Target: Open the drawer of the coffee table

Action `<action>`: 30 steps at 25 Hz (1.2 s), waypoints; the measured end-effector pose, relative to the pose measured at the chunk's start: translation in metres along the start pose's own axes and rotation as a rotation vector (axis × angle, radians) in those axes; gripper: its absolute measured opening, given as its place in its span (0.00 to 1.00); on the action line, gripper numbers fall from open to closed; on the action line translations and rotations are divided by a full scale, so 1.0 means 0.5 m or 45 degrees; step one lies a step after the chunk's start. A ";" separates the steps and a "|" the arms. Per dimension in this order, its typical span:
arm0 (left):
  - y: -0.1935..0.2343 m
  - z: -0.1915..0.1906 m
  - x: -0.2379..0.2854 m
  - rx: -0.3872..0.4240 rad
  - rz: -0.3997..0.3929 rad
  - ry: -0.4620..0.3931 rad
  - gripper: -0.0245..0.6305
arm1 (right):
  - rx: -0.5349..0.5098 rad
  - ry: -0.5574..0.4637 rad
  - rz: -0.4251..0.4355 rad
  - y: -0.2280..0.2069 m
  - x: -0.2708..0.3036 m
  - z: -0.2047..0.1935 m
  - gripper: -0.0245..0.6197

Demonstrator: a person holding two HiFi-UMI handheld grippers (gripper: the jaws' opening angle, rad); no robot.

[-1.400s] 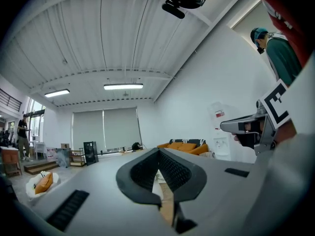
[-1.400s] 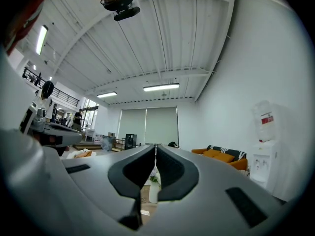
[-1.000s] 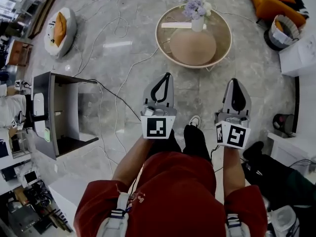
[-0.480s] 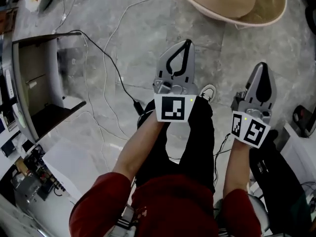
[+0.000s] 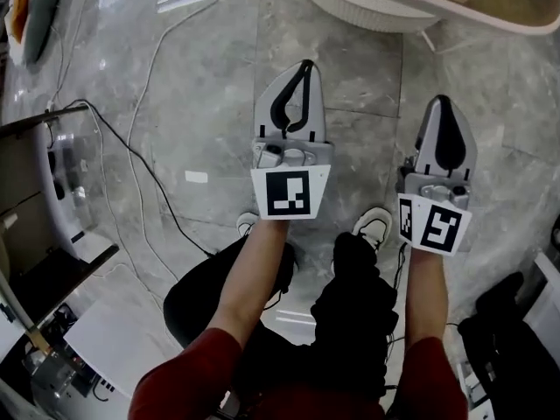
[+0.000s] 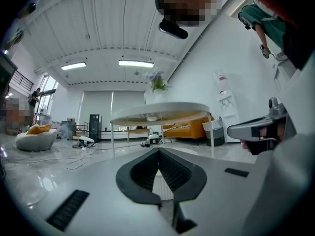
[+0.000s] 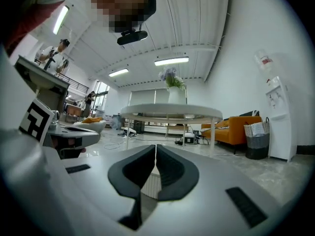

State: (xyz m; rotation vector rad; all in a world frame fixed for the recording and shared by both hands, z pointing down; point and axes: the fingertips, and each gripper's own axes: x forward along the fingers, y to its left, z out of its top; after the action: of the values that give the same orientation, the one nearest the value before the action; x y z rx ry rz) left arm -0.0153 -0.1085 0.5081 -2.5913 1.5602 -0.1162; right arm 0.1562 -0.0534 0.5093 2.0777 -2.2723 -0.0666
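Two things I need from the round coffee table with the cream rim and tan top (image 5: 372, 9), and neither shows yet: the drawer front and its pull. The table stands ahead of me on thin pale legs, well apart from both tools, cut off by the top edge of the head view. A vase of purple flowers (image 6: 157, 81) sits on it. From low down I see the underside of its rim, but I cannot tell where the drawer sits.

My left gripper (image 5: 305, 65) is fully closed, its ribbed black pads together with nothing between them. My right gripper (image 5: 444, 101) is likewise closed and empty. Both point level toward the table above the grey marble floor (image 5: 201, 103), with white cables (image 5: 144, 77) trailing off to the left.

To do this well, I judge I should find the pull first, part one pair of jaws before reaching it, and then draw straight along the drawer's run (a light table on thin legs may slide, so the spare gripper could steady the rim).
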 end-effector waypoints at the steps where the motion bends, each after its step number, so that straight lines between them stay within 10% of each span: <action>1: -0.007 -0.035 0.008 -0.003 -0.007 -0.017 0.06 | -0.002 -0.011 -0.004 0.002 0.008 -0.040 0.07; 8: -0.024 -0.228 0.043 0.058 -0.044 -0.098 0.06 | 0.008 -0.075 -0.032 0.027 0.056 -0.243 0.07; 18: -0.020 -0.355 0.045 -0.145 -0.024 0.159 0.06 | 0.044 -0.028 -0.026 0.026 0.075 -0.295 0.07; 25: 0.002 -0.390 0.109 -0.629 0.006 0.119 0.06 | 0.074 -0.023 -0.012 0.010 0.081 -0.303 0.07; 30: -0.006 -0.448 0.176 -1.046 -0.062 0.145 0.26 | 0.094 -0.017 -0.012 -0.001 0.087 -0.311 0.07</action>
State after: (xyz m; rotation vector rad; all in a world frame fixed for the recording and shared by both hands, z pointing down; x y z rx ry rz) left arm 0.0007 -0.1980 0.7311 -3.2564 1.8751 0.4867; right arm 0.1642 -0.0952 0.6648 2.1296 -2.3068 0.0030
